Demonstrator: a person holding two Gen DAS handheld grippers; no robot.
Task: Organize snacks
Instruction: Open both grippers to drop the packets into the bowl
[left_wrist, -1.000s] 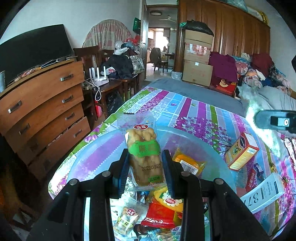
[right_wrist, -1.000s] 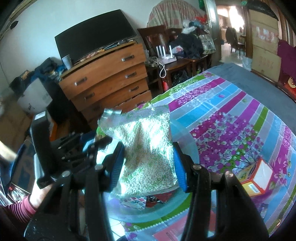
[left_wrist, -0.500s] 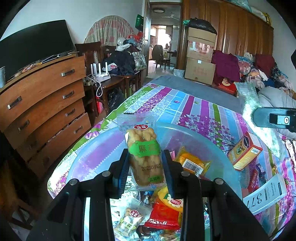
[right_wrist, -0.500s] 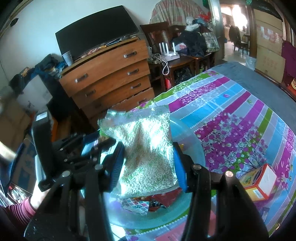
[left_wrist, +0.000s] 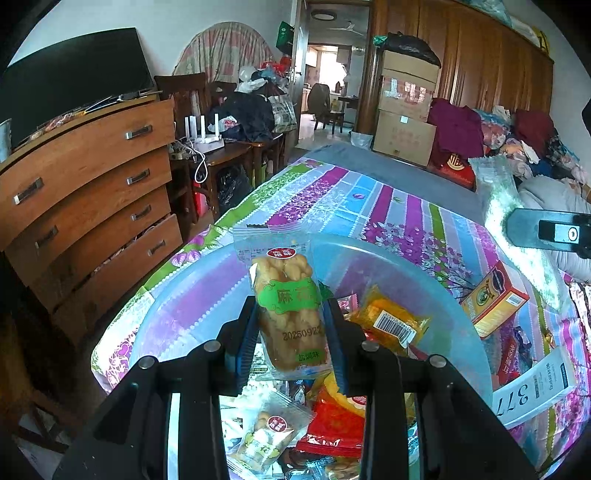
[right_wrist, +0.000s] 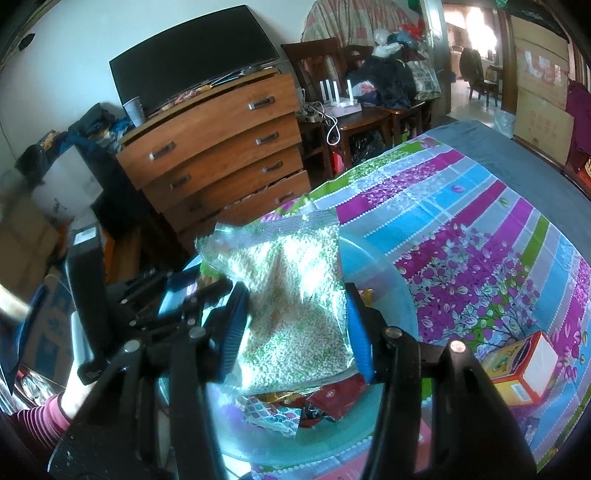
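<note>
Presently, from the left wrist view: the left gripper (left_wrist: 290, 341) is closed tight on a clear packet of fried dough twists (left_wrist: 286, 306), held upright above the translucent blue basin (left_wrist: 177, 306). The basin sits at the near left corner of the bed, on the striped floral bedspread (left_wrist: 388, 206). Inside it lie an orange packet (left_wrist: 391, 321), a red packet (left_wrist: 336, 424) and a second small twist packet (left_wrist: 266, 435). Outside it, toward the right edge of the bed, an orange carton (left_wrist: 493, 299) and a white box (left_wrist: 535, 387) rest on the spread.

From the right wrist view: the right gripper (right_wrist: 295, 328) stands partly open, its blue pads bearing on a bag of pale green-white pellets (right_wrist: 295, 295), which it carries over the basin (right_wrist: 402, 306). Wrapped sweets (right_wrist: 277, 410) show at the basin floor beneath. The orange carton (right_wrist: 521, 362) lies beyond the rim. A person's hand (right_wrist: 74, 398) in a striped sleeve holds the left tool at the left of frame.

Assessment: several snacks are already gathered in the basin. Two are in hand, neither yet released. At least the carton and the white box remain outside, so the work appears roughly midway.
</note>
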